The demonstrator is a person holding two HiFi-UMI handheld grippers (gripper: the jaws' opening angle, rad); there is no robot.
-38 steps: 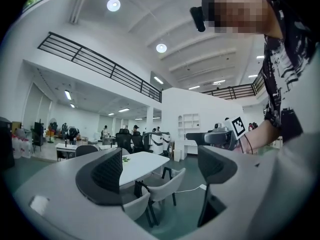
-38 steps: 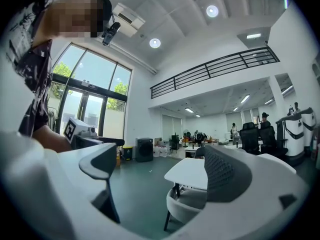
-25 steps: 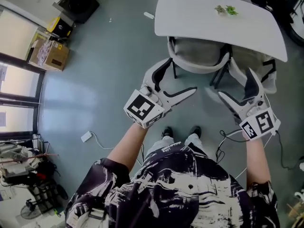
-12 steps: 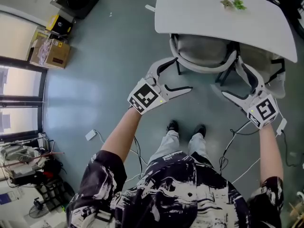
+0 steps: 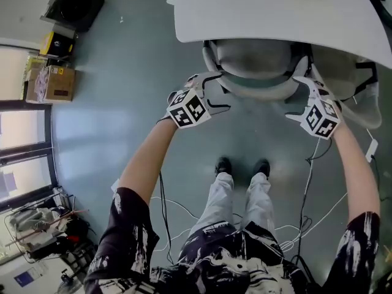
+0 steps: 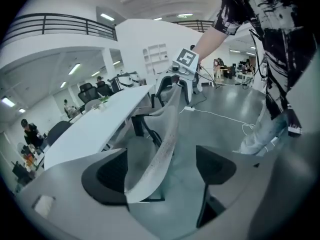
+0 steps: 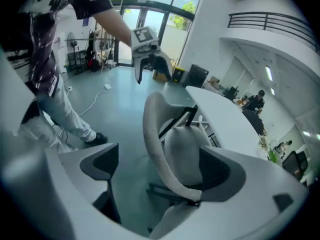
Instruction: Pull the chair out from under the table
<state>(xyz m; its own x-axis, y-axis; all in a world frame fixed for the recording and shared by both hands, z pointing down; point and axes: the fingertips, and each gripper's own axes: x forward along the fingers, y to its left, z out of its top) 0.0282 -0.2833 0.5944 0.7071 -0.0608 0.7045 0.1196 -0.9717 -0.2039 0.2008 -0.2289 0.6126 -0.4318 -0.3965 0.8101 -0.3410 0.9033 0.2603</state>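
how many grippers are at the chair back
2. The left gripper straddles the left end of the chair backrest rim, the right gripper the right end; both sets of jaws stand apart, not clamped.

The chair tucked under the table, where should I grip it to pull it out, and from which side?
Grip the curved backrest rim near its two ends, coming from the open floor side. The seat sits mostly under the table, so that thin rim is the exposed part, and it fits between open jaws. The left gripper and right gripper straddle it there, not yet closed.
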